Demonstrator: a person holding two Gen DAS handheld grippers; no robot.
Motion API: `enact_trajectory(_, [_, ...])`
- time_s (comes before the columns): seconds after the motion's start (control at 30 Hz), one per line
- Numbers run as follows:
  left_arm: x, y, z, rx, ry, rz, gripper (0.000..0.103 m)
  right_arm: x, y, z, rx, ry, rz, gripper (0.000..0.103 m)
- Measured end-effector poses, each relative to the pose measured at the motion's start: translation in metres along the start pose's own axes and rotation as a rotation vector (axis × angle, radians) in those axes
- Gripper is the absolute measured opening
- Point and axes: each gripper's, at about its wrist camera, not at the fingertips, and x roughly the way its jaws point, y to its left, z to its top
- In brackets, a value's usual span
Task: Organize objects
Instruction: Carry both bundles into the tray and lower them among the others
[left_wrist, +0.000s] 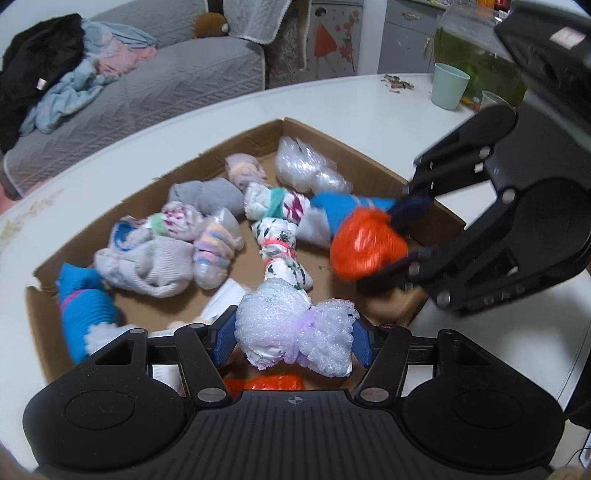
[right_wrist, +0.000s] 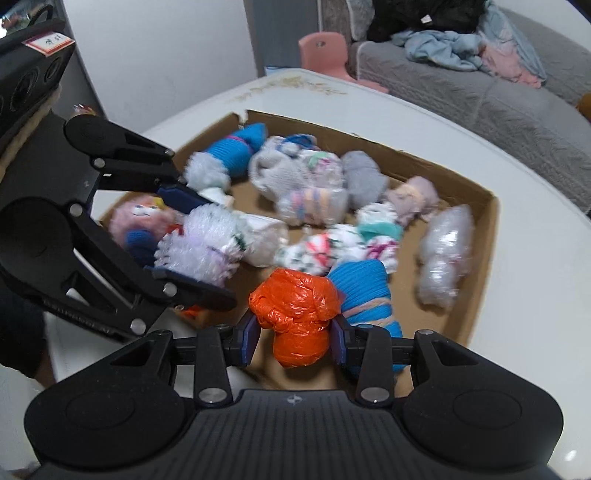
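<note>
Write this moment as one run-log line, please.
left gripper: shut on white foam bundle | right gripper: shut on orange plastic bundle | both above cardboard box of bundles

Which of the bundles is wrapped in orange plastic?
The orange bundle held in the right gripper; the left gripper holds a white foam one.
</note>
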Motion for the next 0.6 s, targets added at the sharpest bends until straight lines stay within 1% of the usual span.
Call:
enact_trajectory(0.03, [0.002, -0.001, 0.001, 0.004, -0.004, -0.002, 0.066, -0.001, -0.001, 0.0, -0.008, -0.001, -0.021, 0.036])
enact_trajectory(0.23, [0.01, -0.004, 0.009, -0.001, -0.006, -0.015, 0.066, -0.008, 0.002, 0.003, -0.054, -0.015, -0.073, 0.036])
enact_trajectory(0.4, [0.014, -0.011, 0.006, 0.0, 0.005, -0.02, 0.066, -0.007, 0.0, 0.005, -0.063, -0.006, -0.071, 0.036])
enact_trajectory(0.6, [0.02, -0.01, 0.0, -0.055, 0.02, -0.002, 0.066, -0.004, -0.001, 0.006, -0.062, -0.002, -0.069, 0.036])
